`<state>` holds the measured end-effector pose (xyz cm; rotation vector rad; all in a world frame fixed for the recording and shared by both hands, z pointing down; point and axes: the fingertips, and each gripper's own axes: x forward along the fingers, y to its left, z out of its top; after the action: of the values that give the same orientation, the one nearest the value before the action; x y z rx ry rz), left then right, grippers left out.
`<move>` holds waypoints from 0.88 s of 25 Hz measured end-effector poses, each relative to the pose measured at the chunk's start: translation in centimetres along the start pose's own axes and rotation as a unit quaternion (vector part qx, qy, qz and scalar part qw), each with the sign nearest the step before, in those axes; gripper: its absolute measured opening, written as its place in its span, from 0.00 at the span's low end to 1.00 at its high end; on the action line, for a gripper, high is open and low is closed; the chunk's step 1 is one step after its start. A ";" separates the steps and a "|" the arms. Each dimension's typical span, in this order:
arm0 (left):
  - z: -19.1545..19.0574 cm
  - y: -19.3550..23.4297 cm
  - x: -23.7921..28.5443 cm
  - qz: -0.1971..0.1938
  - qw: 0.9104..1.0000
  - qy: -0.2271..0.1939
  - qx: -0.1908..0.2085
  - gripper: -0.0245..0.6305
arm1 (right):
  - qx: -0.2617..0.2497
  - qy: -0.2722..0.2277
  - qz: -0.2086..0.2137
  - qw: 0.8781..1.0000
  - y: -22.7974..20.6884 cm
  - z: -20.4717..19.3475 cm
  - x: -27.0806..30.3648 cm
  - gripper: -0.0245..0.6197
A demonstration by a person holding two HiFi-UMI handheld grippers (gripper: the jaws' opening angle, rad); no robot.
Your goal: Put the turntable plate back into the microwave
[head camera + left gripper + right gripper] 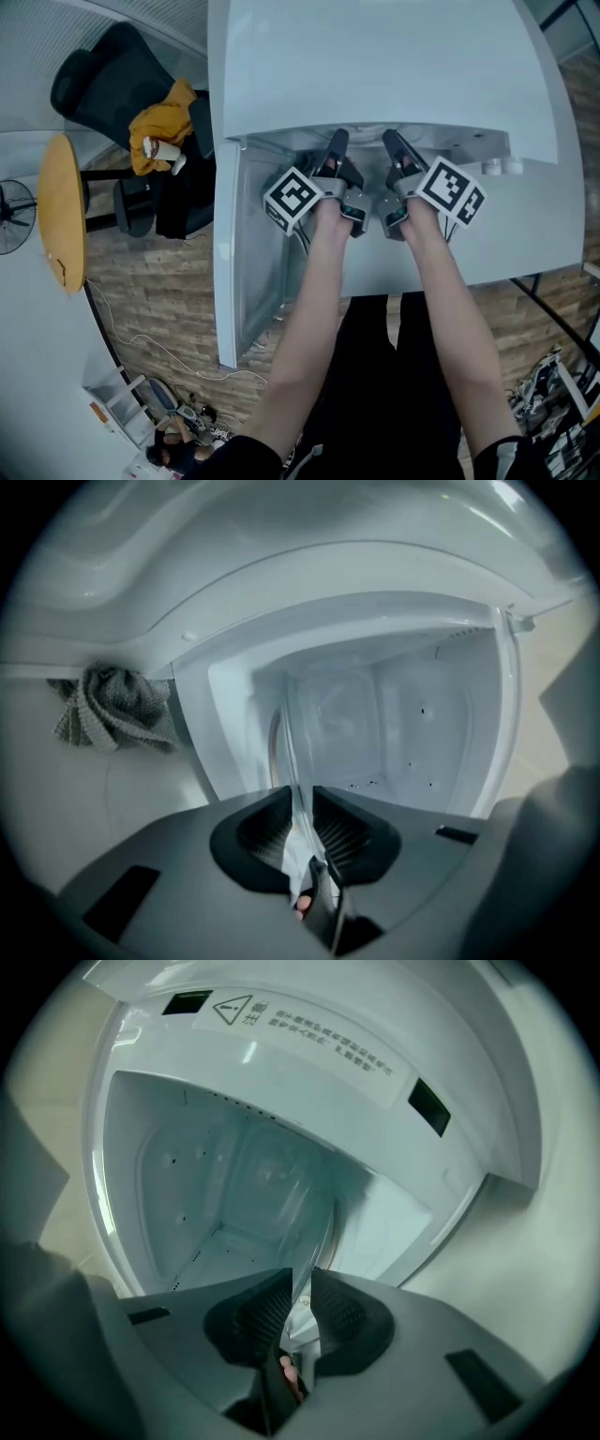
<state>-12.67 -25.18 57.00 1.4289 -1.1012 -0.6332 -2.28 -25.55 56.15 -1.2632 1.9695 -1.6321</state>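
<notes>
The white microwave (375,66) stands with its door (230,272) swung open to the left. Both grippers reach into its mouth side by side, my left gripper (333,142) and my right gripper (394,142). The clear glass turntable plate (292,752) shows edge-on in the left gripper view, its rim running in between the ribbed pads of the left gripper (300,799), which is shut on it. In the right gripper view the plate's curved rim (323,1237) likewise sits pinched in the right gripper (302,1283). Beyond the plate lies the empty white cavity (206,1194).
A grey cloth (112,710) lies on the counter left of the microwave. The white table (534,234) carries the oven. On the floor to the left stand a dark chair with a yellow garment (164,122), a round wooden table (61,211) and a fan (14,216).
</notes>
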 end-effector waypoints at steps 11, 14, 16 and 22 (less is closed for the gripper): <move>-1.6 0.3 -0.9 -0.004 0.999 0.029 -0.029 0.11 | 0.004 -0.025 -0.034 0.999 -1.1 1.5 0.2 0.13; -1.6 0.3 -0.8 -0.010 0.999 0.026 -0.045 0.10 | -0.011 -0.024 -0.041 0.999 -1.0 1.6 0.3 0.14; -1.5 0.4 -0.7 -0.010 0.998 0.023 -0.054 0.10 | -0.017 -0.018 -0.047 0.999 -1.0 1.6 0.4 0.14; -1.2 0.6 -0.3 -0.003 0.999 0.015 -0.051 0.09 | -0.018 -0.013 -0.038 0.999 -0.8 1.2 -0.4 0.14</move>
<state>-11.87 -24.26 57.72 1.3496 -1.0269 -0.6618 -0.89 -25.96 56.34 -1.3827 1.9647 -1.6136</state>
